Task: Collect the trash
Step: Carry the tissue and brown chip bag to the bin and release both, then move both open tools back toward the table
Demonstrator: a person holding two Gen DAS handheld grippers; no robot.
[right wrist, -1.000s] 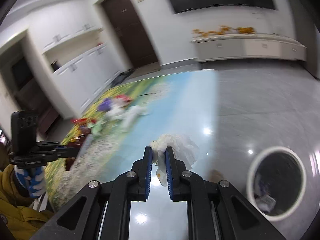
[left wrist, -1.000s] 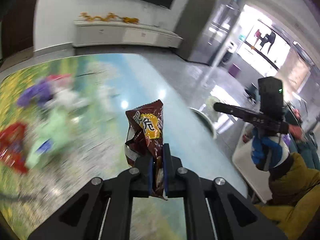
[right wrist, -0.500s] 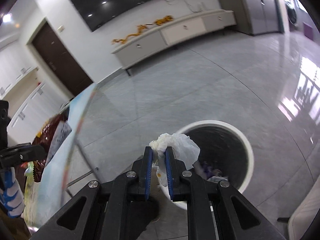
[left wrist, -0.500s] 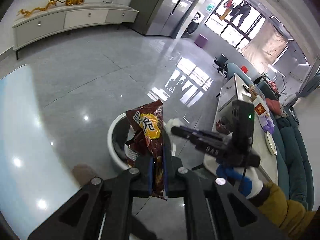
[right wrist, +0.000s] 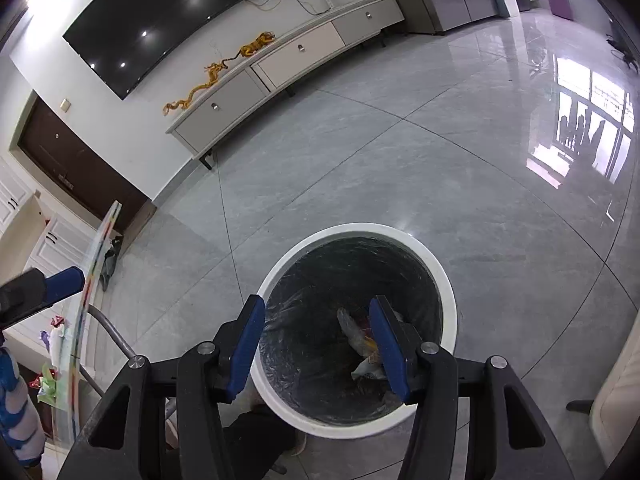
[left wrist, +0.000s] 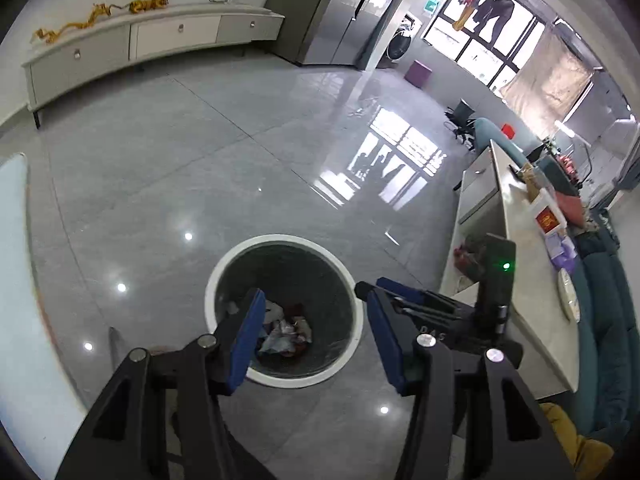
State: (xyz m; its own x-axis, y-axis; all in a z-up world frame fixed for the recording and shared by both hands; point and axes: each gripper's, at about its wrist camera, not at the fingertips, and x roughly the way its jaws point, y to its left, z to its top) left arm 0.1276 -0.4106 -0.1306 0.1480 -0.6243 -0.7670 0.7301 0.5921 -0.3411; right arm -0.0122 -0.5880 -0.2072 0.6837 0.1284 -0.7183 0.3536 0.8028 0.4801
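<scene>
Directly ahead of the left gripper (left wrist: pixel 314 320) in the left wrist view stands a round white-rimmed trash bin lined with a dark plastic bag (left wrist: pixel 224 264), on the glossy grey tiled floor (left wrist: pixel 160 184). This gripper's blue-padded fingers (left wrist: pixel 250 336) are spread wide with nothing between them, and the bin's mouth shows in the gap. Crumpled wrappers and scraps of trash (left wrist: pixel 286 330) lie at the bottom of the bin, below and just beyond the fingertips. To the right of this gripper, close beside it, the right gripper (left wrist: pixel 372 294) reaches toward the bin's right rim, its black body carrying a small green light. In the right wrist view, the right gripper (right wrist: pixel 316 318) hangs over the same bin (right wrist: pixel 440 272), fingers (right wrist: pixel 248 344) likewise spread apart and empty. Trash (right wrist: pixel 356 336) lies inside the liner, straight below the gap and partly hidden behind the right-hand finger. Far to the left, the blue tip of the left gripper (right wrist: pixel 66 278) pokes in beside the edge of a glass worktop (right wrist: pixel 86 300).
</scene>
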